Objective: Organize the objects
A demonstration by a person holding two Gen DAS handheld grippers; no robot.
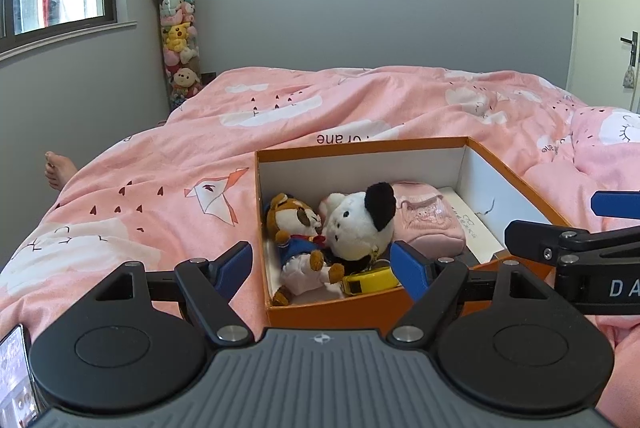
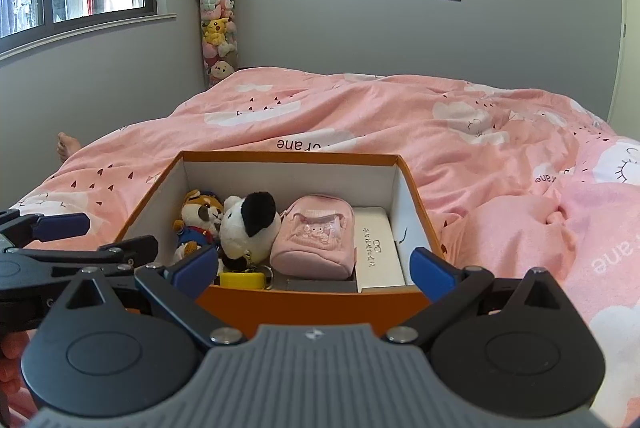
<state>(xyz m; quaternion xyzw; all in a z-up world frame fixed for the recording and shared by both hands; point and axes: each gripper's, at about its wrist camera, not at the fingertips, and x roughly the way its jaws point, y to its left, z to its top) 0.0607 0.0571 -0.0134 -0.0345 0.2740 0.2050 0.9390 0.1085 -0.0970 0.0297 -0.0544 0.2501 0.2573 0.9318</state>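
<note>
An orange box (image 1: 336, 310) (image 2: 320, 302) with a white inside stands on the pink bed. In it lie a brown dog plush (image 1: 298, 228) (image 2: 198, 218), a white plush with a black ear (image 1: 356, 224) (image 2: 250, 228), a pink pouch (image 1: 428, 218) (image 2: 316, 242), a white case (image 2: 378, 254) (image 1: 474, 228) and a yellow tape measure (image 1: 372, 280) (image 2: 240, 279). My left gripper (image 1: 322, 266) is open and empty at the box's near left corner. My right gripper (image 2: 316, 266) is open and empty over the box's near edge.
The pink quilt (image 1: 360, 100) (image 2: 500, 148) covers the bed all round the box. A bare foot (image 1: 56, 168) (image 2: 66, 144) shows at the bed's left edge. A tall tube of plush toys (image 1: 178, 28) (image 2: 218, 12) stands in the far corner. A phone (image 1: 16, 376) lies at bottom left.
</note>
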